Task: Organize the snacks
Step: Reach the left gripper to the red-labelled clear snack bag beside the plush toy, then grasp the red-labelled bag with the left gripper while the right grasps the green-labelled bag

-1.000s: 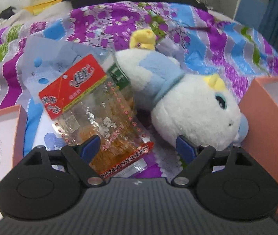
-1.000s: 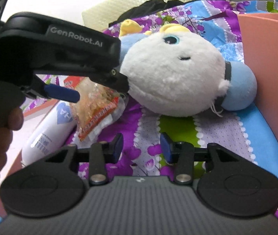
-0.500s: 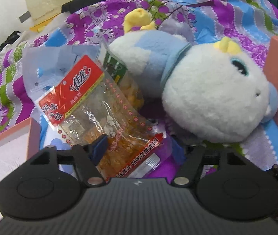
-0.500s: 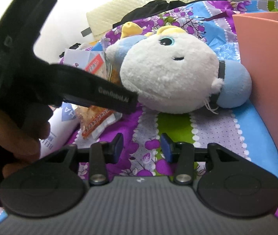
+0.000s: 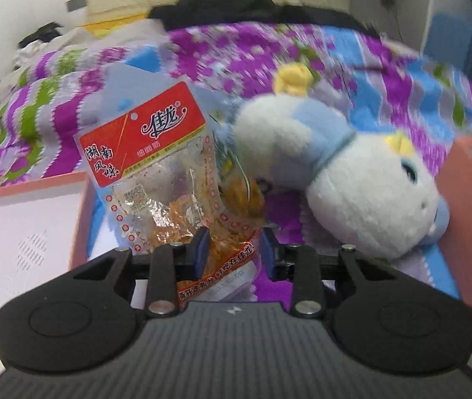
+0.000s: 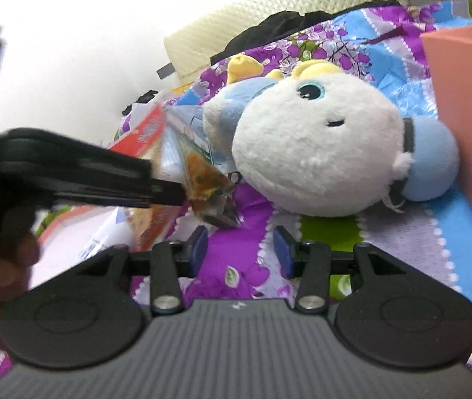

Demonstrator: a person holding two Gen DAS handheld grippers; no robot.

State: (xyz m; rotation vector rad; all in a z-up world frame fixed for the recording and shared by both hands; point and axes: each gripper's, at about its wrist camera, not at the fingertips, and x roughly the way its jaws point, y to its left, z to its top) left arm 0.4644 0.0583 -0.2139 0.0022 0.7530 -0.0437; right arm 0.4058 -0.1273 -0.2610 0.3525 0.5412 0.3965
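A clear snack packet (image 5: 156, 179) with a red label and orange contents stands tilted up off the bed, its lower end between the blue pads of my left gripper (image 5: 233, 252). The jaws are closing and the pads press on the packet. A second packet (image 5: 239, 196) with yellow snacks and a green label hangs right behind it. In the right wrist view the left gripper (image 6: 199, 199) reaches in from the left with both packets (image 6: 202, 179) at its tip. My right gripper (image 6: 239, 249) hovers over the purple bedspread, its jaws opening with nothing between them.
A white and blue plush toy (image 5: 362, 199) (image 6: 319, 153) lies just right of the packets. Pink boxes stand at the left (image 5: 79, 206) and right (image 5: 468, 219) (image 6: 465, 106). A white bottle (image 6: 103, 239) lies under the left gripper. A hand (image 6: 0, 266) holds that gripper's handle.
The left gripper's jaws narrowed around the red-labelled packet and raised it off the bed toward upright. The right gripper's jaws spread wider while staying in place.
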